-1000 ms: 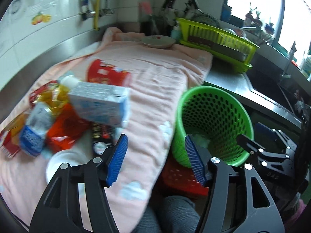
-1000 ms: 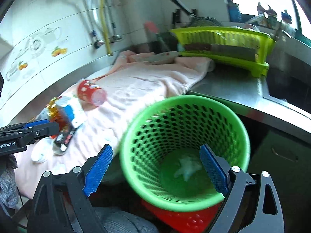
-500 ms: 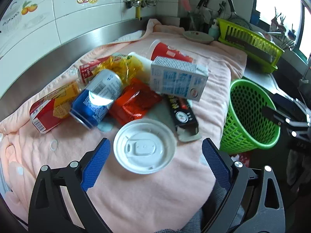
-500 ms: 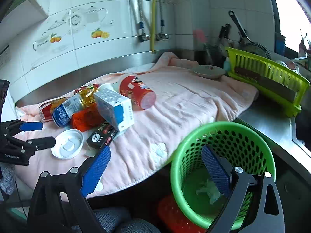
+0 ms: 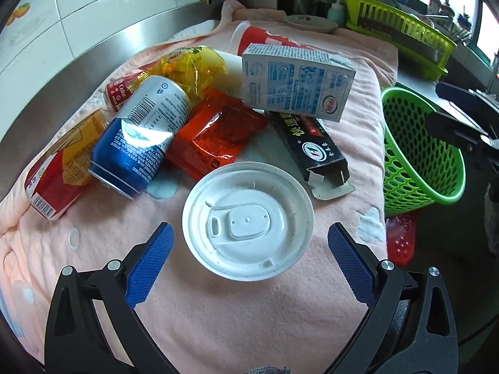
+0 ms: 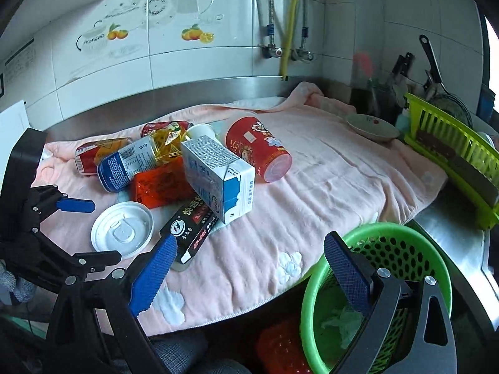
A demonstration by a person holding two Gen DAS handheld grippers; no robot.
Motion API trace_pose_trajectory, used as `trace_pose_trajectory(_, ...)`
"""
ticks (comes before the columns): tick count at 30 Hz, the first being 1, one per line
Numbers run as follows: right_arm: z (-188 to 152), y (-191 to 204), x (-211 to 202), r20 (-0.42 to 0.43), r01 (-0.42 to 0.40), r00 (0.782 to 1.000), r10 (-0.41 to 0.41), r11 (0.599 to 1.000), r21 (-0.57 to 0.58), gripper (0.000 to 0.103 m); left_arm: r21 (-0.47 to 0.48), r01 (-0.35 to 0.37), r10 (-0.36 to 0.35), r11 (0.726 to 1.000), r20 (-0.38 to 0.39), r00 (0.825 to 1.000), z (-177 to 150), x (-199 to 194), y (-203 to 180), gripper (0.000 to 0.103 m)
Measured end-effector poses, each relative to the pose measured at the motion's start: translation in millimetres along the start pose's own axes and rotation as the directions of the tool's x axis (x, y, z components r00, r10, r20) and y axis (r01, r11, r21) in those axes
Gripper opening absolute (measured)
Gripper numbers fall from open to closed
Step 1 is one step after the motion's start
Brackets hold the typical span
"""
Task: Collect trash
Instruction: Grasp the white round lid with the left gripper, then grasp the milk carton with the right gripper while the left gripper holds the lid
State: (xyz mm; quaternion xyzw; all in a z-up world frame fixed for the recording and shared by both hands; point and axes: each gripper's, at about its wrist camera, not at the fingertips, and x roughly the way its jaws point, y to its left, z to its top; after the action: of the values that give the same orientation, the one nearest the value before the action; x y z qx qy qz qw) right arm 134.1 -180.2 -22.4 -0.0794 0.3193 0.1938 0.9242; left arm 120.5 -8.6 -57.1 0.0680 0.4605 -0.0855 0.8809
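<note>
my left tool (image 5: 248,258) hangs spread wide over the white cup lid (image 5: 248,220), which lies flat on the pink towel (image 5: 218,311) on the counter, between the blue pads but untouched. behind it the blue soda can (image 5: 140,137) lies on its side, long axis running from near-left to far-right, base toward me. the milk carton (image 5: 296,84) lies lengthwise across the black box (image 5: 315,149). my right tool (image 6: 246,268), also wide open, holds nothing beside the green basket (image 6: 405,243), where crumpled paper (image 6: 340,321) sits.
</note>
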Motion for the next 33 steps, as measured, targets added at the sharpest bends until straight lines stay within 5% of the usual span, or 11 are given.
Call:
trace_pose_trajectory(15, 37, 13, 48, -0.078, -0.04, 0.997, 0.029, 0.989, -0.143, 0.092, 0.047, 0.022, -0.02, 0.999, -0.032, 0.999, 7, 21, 1, 0.095)
trace_pose_trajectory(33, 72, 38, 104, -0.136, -0.099, 0.989, 0.062, 0.951, -0.293, 0.092, 0.023, 0.027, -0.028, 0.999, 0.04, 0.999, 3, -5, 17, 0.091)
